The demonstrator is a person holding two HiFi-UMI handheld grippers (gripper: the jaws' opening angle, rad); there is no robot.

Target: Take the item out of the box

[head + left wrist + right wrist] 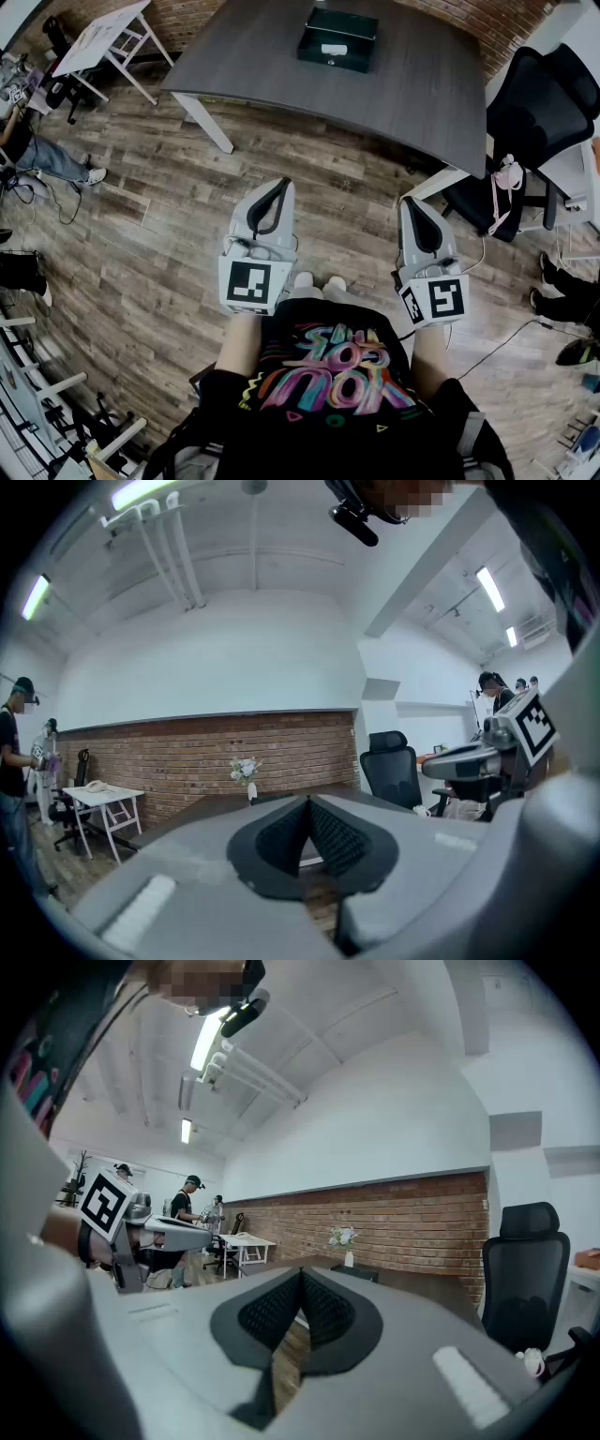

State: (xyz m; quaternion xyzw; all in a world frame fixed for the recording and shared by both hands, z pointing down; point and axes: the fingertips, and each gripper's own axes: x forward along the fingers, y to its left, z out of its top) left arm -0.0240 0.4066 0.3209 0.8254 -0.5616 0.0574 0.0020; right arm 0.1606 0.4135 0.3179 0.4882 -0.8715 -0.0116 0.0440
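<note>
Open floor [309, 164] before table [422, 84]; chair [530, 103] rightward

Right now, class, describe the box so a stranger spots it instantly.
Find the dark grey table by the brick wall. Towards its far end lies the box: flat, dark green, with a pale patch on its near side.

A box [338, 38] tops the table [272, 70] (chair [536, 103] right)

The dark grey counter [412, 94] stands on a wood-plank floor [159, 216]. A dark green box [337, 39] sits on it, and a small vase of flowers [347, 1241] stands just beyond the box.
</note>
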